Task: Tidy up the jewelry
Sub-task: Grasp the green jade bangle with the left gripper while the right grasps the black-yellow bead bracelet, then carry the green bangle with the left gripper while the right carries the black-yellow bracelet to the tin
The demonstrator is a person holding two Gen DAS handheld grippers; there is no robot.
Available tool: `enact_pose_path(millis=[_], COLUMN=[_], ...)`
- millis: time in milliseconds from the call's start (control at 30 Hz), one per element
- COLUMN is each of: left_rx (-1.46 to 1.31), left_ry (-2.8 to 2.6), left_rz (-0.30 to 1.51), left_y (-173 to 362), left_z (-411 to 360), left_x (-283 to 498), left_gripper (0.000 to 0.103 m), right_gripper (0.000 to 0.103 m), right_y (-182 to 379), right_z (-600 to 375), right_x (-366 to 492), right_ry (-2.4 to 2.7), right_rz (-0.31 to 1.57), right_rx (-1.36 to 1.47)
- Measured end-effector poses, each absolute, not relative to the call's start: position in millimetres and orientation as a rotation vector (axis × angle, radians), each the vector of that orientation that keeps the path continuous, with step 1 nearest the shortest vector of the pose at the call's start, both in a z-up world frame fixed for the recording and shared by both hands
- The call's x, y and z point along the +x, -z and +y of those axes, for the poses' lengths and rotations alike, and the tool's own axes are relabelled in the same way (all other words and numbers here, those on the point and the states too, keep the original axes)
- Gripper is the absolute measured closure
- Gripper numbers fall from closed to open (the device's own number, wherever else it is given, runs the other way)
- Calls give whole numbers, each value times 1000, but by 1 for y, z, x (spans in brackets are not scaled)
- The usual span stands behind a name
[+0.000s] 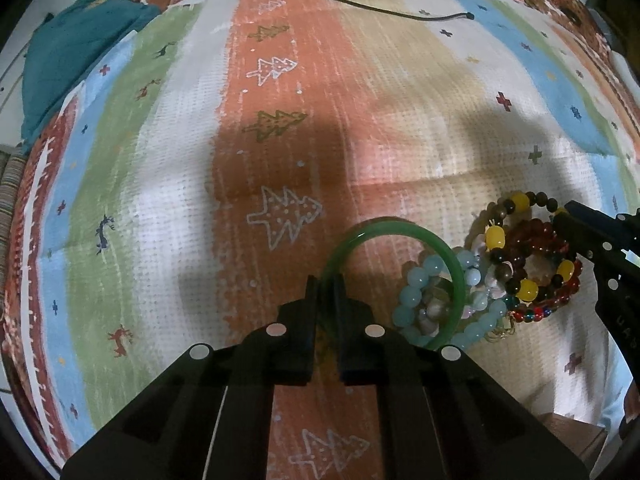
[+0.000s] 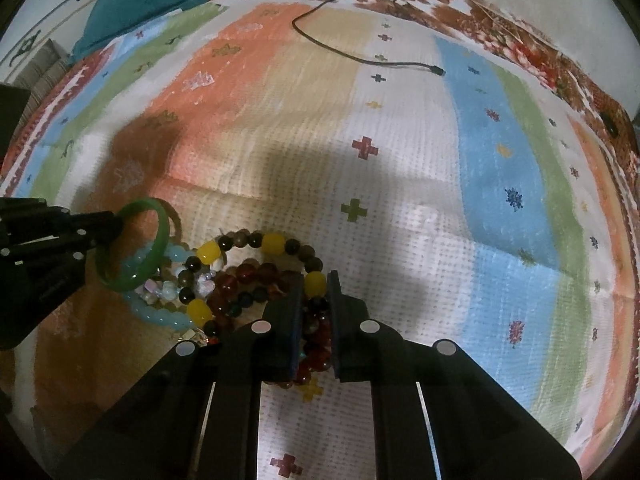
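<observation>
1. Green and glassy, the bangle [image 1: 394, 240] stands tilted on the striped blanket [image 1: 168, 184], and your left tongs [image 1: 325, 284] are clamped onto its rim at the near left side.
2. The bangle's right side overlaps a pale blue bead bracelet [image 1: 424, 280], which lies flat beneath it.
3. Just right of that sits a heap of beaded bracelets; the top one mixes dark brown and yellow beads [image 2: 276, 242], with a dark red bead bracelet [image 2: 240, 276] tangled under it.
4. Your right tongs [image 2: 314, 284] are closed on that heap: a yellow bead of the brown-and-yellow strand shows between the tips, and red beads sit lower between the pads.
5. In the left wrist view, the right tongs enter from the right edge and meet the red beads.
6. A black cable [image 1: 380, 6] trails across the far part of the blanket, well apart from the jewelry.
7. A teal cloth [image 1: 76, 44] lies bunched at the blanket's far left corner.
</observation>
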State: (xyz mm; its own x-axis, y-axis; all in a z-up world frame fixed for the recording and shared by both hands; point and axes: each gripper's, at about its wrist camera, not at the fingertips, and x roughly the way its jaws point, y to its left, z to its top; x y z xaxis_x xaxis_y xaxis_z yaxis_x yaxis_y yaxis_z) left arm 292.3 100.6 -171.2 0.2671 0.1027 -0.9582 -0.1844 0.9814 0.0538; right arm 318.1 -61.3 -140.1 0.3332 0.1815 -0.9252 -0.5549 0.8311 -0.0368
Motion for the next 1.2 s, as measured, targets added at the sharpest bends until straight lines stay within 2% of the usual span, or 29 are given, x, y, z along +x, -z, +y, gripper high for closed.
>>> enact_pose_path(millis=[1200], left_rx=[-188], left_ry=[-163], left_rz=[1068], left_y=[67], left_z=[82], left_x=[231], left_gripper=[96], right_gripper=[91], right_y=[53], right_z=[-94], right_x=[259], right_ry=[-534], right_rz=[971], right_rx=[-218])
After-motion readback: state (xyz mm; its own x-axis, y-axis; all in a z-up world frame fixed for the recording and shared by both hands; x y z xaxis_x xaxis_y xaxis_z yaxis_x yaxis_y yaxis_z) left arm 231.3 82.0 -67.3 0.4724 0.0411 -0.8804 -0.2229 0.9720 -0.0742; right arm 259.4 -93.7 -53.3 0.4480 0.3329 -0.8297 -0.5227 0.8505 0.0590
